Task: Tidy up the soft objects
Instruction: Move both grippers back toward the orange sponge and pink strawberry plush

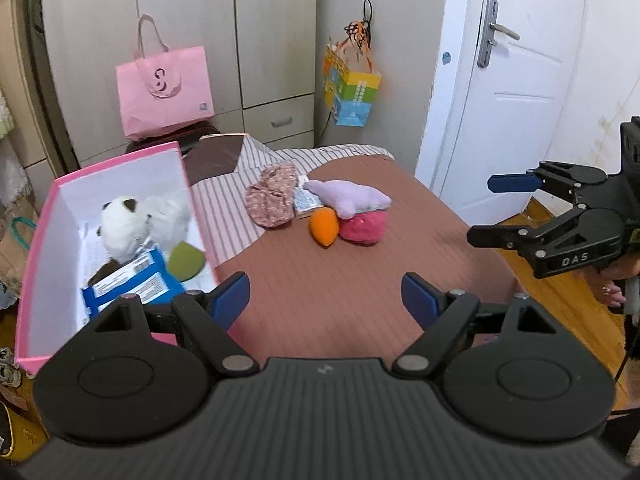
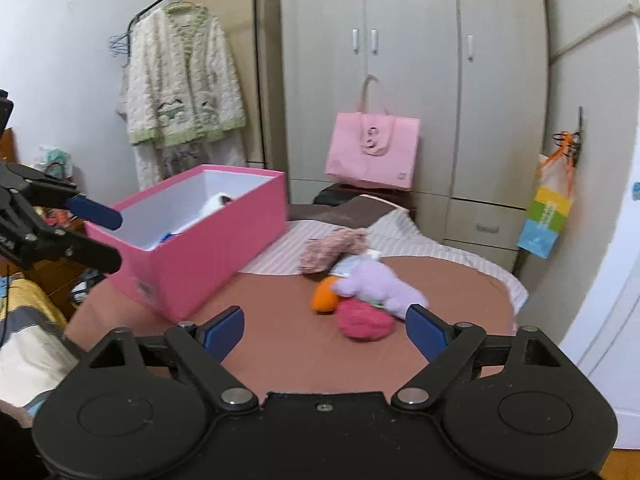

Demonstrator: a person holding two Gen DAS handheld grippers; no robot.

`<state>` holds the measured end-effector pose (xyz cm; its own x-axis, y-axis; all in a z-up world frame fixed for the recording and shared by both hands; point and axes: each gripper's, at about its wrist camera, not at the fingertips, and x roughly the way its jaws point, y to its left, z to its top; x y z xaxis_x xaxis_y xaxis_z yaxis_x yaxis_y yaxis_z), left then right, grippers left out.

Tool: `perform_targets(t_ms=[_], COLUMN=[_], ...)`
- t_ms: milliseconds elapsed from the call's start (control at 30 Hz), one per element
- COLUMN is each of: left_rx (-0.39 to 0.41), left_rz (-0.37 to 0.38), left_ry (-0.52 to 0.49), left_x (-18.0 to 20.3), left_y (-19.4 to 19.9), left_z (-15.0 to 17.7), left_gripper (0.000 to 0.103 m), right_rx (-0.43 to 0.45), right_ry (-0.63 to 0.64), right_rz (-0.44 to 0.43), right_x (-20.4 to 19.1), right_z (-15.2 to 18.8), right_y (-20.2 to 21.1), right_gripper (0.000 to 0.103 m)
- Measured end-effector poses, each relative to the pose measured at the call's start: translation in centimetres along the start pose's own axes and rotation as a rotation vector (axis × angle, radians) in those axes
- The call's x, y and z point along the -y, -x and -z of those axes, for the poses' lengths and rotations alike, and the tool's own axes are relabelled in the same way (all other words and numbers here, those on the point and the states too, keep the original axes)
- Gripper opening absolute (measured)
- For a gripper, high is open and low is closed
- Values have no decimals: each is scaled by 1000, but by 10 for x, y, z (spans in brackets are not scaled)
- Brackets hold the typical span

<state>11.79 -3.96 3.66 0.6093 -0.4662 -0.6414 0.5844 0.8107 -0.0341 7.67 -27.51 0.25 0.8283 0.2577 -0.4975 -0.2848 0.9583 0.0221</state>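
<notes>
Right gripper [image 2: 324,334] spread and empty, pink plush ball [image 2: 363,319] just ahead between its fingers, purple plush [image 2: 380,284] behind it.

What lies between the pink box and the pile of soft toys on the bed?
Only bare bedcover between box and pile, clearest in the right wrist view.

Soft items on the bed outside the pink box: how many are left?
5, clustered mid-bed: floral cloth, packet beside it, purple plush on top, orange toy, pink ball in front. More may be hidden underneath.
</notes>
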Motion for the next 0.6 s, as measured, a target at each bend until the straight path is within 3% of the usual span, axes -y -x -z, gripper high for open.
perform_targets(t_ms=[67,300,467,600], left_rx=[3,26,71,53], left_rz=[13,103,98,131], left_ry=[5,-8,3,93], left_x=[4,20,18,9], left_y=[-10,-43,-72,-104], left_z=[-3,-10,-13,-10], left_gripper=[81,78,76,73], right_rx=[5,-63,-103,-124], right_ry=[3,-55,-97,-148], right_rz=[1,-184,-179,-136], right_x=[9,29,36,43], right_z=[5,16,23,34], right_y=[-6,-35,-63,-93], right_gripper=[91,91,91,91])
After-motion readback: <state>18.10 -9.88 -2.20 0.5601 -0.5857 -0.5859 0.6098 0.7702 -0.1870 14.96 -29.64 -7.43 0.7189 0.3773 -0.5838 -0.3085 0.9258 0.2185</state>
